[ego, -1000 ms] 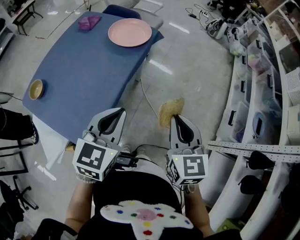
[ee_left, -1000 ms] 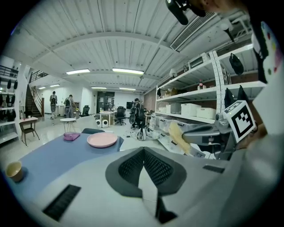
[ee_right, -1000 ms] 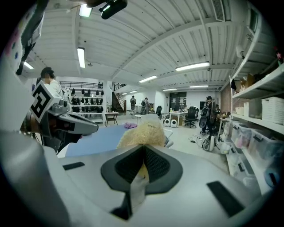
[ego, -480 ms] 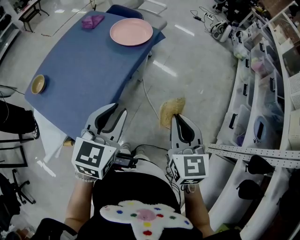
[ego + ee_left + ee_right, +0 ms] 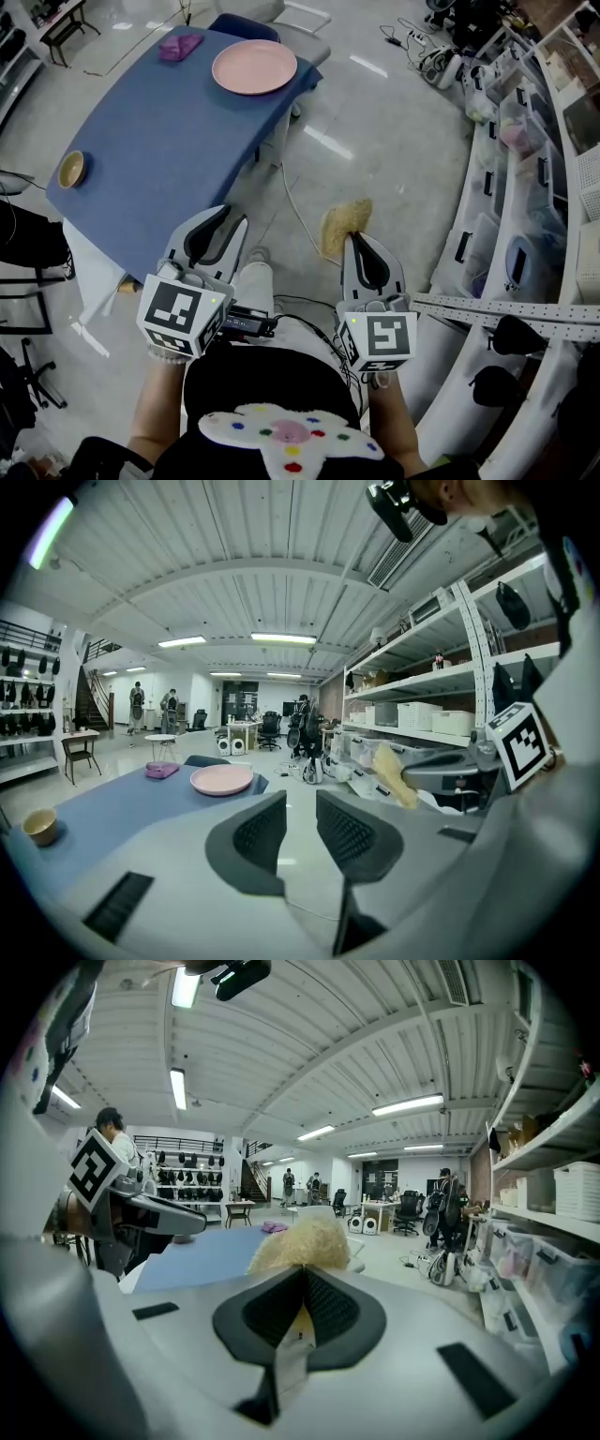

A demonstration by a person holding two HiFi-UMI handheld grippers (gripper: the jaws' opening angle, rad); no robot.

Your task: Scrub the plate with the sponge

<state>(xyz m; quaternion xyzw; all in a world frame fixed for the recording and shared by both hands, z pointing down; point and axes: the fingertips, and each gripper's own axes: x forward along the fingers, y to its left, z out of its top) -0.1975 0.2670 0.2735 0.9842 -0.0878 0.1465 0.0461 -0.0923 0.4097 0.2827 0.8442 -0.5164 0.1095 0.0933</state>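
A pink plate [image 5: 254, 67] lies at the far end of the blue table [image 5: 159, 141]; it also shows in the left gripper view as the pink plate [image 5: 221, 779]. My right gripper [image 5: 355, 240] is shut on a tan, fuzzy sponge [image 5: 343, 224], held over the floor well short of the table. In the right gripper view the sponge [image 5: 302, 1244] bulges above the closed right gripper [image 5: 302, 1277]. My left gripper [image 5: 217, 223] stands open with nothing in it, over the table's near edge; its left gripper [image 5: 300, 808] view shows a gap between the pads.
A purple cloth [image 5: 178, 44] lies at the table's far left corner and a small yellow bowl [image 5: 71, 170] near its left edge. Shelving with plastic bins [image 5: 525, 187] runs along the right. A cable [image 5: 291, 202] trails over the shiny floor. People stand far off [image 5: 138, 705].
The head view has shifted a little, so the table and plate sit slightly further left. Both grippers keep their pose and hold.
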